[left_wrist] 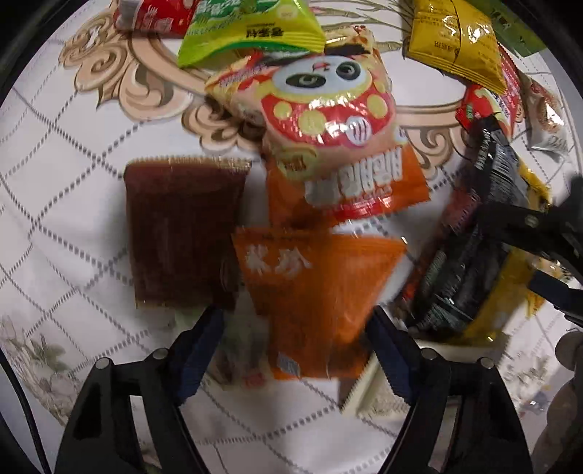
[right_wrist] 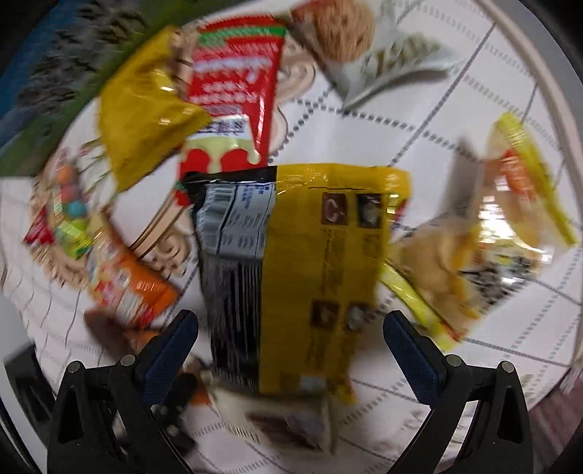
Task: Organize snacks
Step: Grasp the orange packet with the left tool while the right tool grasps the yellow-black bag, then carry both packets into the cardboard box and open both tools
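In the left wrist view my left gripper (left_wrist: 295, 328) is open, its jaws either side of an orange snack packet (left_wrist: 313, 302). Beyond it lie a panda-print packet (left_wrist: 328, 120), a brown flat packet (left_wrist: 186, 233) and a green packet (left_wrist: 251, 29). The right gripper's fingers (left_wrist: 539, 226) show at the right, over a black-and-yellow packet (left_wrist: 473, 255). In the blurred right wrist view my right gripper (right_wrist: 291, 331) is open, jaws either side of that black-and-yellow packet (right_wrist: 309, 262). Whether either gripper touches its packet is unclear.
Snacks lie scattered on a white patterned tablecloth (left_wrist: 73, 204): a yellow packet (left_wrist: 455, 40), red packets (right_wrist: 233, 76), a white cookie packet (right_wrist: 364, 51), a pale yellow packet (right_wrist: 492, 233) and an orange one (right_wrist: 127, 288). A small pale packet (right_wrist: 288, 423) lies near the right gripper.
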`<control>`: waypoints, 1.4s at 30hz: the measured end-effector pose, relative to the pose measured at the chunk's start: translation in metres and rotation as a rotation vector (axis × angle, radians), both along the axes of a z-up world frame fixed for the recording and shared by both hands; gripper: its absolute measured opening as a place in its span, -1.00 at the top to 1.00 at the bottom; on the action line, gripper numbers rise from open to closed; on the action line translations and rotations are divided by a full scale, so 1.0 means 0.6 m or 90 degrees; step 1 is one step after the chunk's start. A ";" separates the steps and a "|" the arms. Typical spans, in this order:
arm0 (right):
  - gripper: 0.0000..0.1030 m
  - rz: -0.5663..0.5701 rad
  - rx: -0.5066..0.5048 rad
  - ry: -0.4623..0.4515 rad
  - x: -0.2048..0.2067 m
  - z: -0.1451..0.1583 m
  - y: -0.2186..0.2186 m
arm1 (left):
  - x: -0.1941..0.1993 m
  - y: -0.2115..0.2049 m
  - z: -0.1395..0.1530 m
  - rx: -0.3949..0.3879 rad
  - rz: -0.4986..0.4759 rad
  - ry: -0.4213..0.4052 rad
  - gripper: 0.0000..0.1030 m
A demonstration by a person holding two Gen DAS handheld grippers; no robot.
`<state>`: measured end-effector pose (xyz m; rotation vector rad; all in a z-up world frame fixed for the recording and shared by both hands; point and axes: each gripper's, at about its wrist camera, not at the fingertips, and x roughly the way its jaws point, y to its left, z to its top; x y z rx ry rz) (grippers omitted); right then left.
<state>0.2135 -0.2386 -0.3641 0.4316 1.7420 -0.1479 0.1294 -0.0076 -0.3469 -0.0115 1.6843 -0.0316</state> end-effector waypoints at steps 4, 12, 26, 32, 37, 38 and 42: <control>-0.71 0.048 -0.021 0.025 0.001 -0.042 0.028 | -0.007 0.003 -0.011 -0.011 0.015 0.008 -0.02; -0.68 0.325 -0.153 -0.029 -0.014 -0.035 0.067 | -0.014 0.037 0.009 0.004 0.045 -0.024 -0.07; -0.69 0.196 -0.119 -0.062 -0.068 -0.043 0.015 | -0.033 0.022 0.060 0.015 0.022 -0.038 0.02; -0.69 0.147 -0.115 -0.142 -0.090 0.037 0.018 | -0.063 0.031 0.163 0.000 0.001 -0.089 0.03; -0.69 0.126 -0.091 -0.220 -0.119 0.135 -0.026 | -0.072 0.046 0.266 -0.047 -0.010 -0.151 0.03; -0.69 0.123 -0.084 -0.233 -0.127 0.158 -0.036 | -0.069 0.046 0.291 -0.057 -0.017 -0.168 0.03; -0.69 0.116 -0.055 -0.283 -0.129 0.274 -0.017 | 0.016 0.034 0.366 -0.081 -0.036 -0.217 0.03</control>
